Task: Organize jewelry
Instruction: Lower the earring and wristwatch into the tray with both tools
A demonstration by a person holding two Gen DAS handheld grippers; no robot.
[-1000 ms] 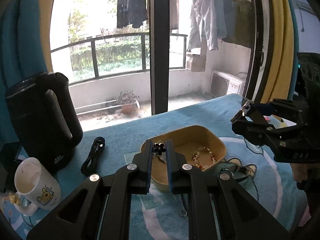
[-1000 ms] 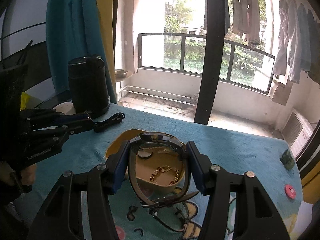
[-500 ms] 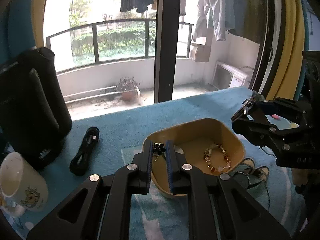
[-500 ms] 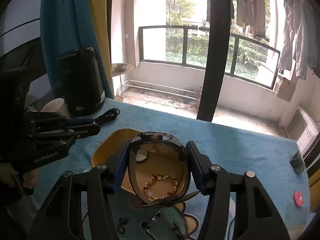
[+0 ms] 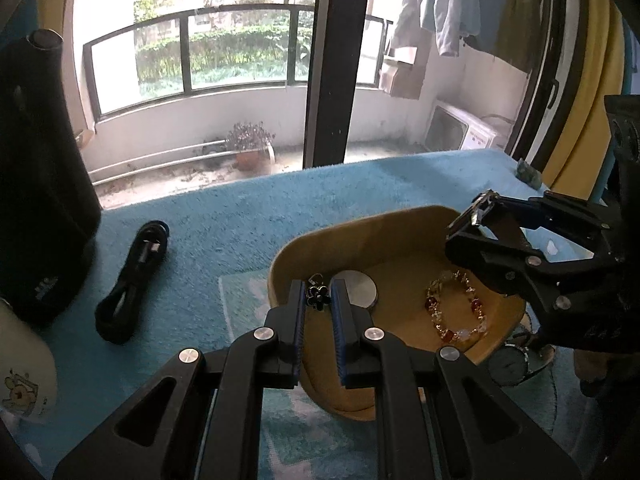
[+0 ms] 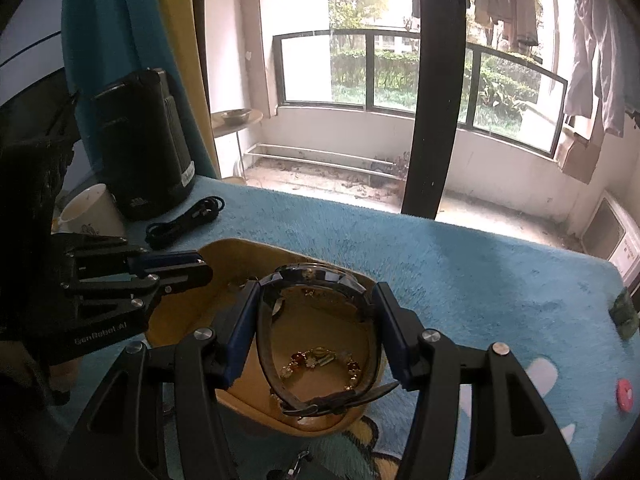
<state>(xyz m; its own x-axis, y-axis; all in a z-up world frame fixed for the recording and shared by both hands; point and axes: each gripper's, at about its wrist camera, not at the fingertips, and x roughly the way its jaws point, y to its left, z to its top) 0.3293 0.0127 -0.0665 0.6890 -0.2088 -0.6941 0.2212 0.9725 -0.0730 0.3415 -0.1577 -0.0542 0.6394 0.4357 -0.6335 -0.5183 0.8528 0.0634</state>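
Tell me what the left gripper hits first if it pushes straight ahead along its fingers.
Likely the yellow bowl: the left gripper, shut on the black flower earring, points over its near rim toward the round disc inside. Depth is unclear.

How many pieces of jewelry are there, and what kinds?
Wristwatches: 2, one held in the right gripper, one lying beside the bowl
Beaded bracelets: 1, in the bowl
Black flower pieces: 1, held in the left gripper
Total: 4
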